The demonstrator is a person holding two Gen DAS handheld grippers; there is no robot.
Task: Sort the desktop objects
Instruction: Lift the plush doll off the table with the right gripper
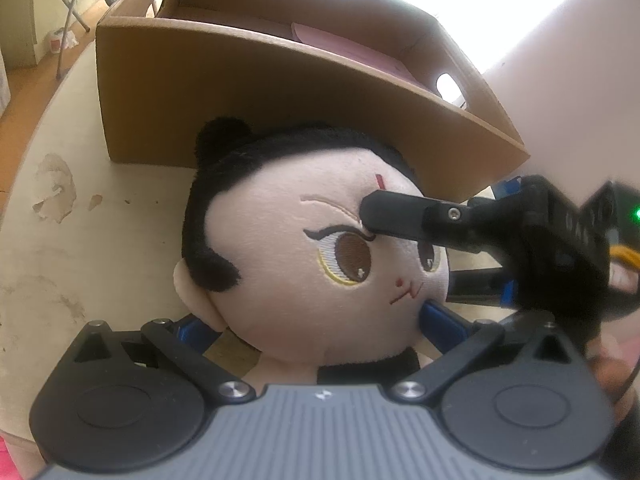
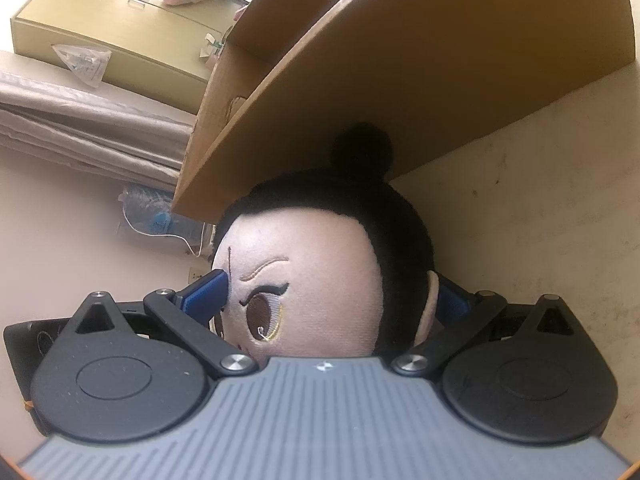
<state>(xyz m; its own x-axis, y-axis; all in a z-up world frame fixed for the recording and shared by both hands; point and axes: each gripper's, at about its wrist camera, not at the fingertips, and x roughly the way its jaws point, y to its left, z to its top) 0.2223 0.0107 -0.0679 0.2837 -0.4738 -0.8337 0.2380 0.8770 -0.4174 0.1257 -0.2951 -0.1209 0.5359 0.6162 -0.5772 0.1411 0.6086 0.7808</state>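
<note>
The surface (image 1: 80,240) is a pale, cream-coloured top, scuffed and stained, with a patch of chipped coating (image 1: 54,188) toward its left edge in the left wrist view. A brown cardboard box (image 1: 240,92), open at the top, stands directly on it; a pink sheet (image 1: 340,46) lies inside. A plush doll (image 1: 312,256) with black hair and a bun lies face-up just in front of the box's near wall, its head close to the cardboard.

Both wrist views face the plush doll's head (image 1: 320,248) closely, from opposite sides.
</note>
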